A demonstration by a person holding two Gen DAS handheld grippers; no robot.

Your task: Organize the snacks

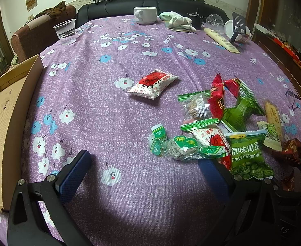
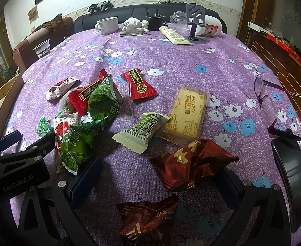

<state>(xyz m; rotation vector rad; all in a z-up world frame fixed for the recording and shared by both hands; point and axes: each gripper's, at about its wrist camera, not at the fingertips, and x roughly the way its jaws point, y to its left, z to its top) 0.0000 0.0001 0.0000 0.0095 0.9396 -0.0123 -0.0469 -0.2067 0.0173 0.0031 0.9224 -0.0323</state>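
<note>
Snack packets lie scattered on a purple flowered tablecloth (image 1: pixel 130 184). A white and red packet (image 1: pixel 153 84) lies alone ahead of my left gripper (image 1: pixel 146 170), which is open and empty, low over the cloth. A pile with a green peas bag (image 1: pixel 247 155) and red and green packets sits by its right finger. My right gripper (image 2: pixel 158 182) is open with a dark red foil packet (image 2: pixel 191 166) lying between its fingers. A second dark red packet (image 2: pixel 148 219) lies nearer. A yellow cheese biscuit (image 2: pixel 188 113), a pale green packet (image 2: pixel 144 131) and a red candy (image 2: pixel 139 85) lie ahead.
A cardboard box (image 1: pixel 5 123) stands at the table's left edge. A cup of water (image 1: pixel 66 31), a white mug (image 1: pixel 145 14), a cloth, a tube and a phone stand (image 2: pixel 194 16) are at the far side. Purple glasses (image 2: pixel 267 102) lie right.
</note>
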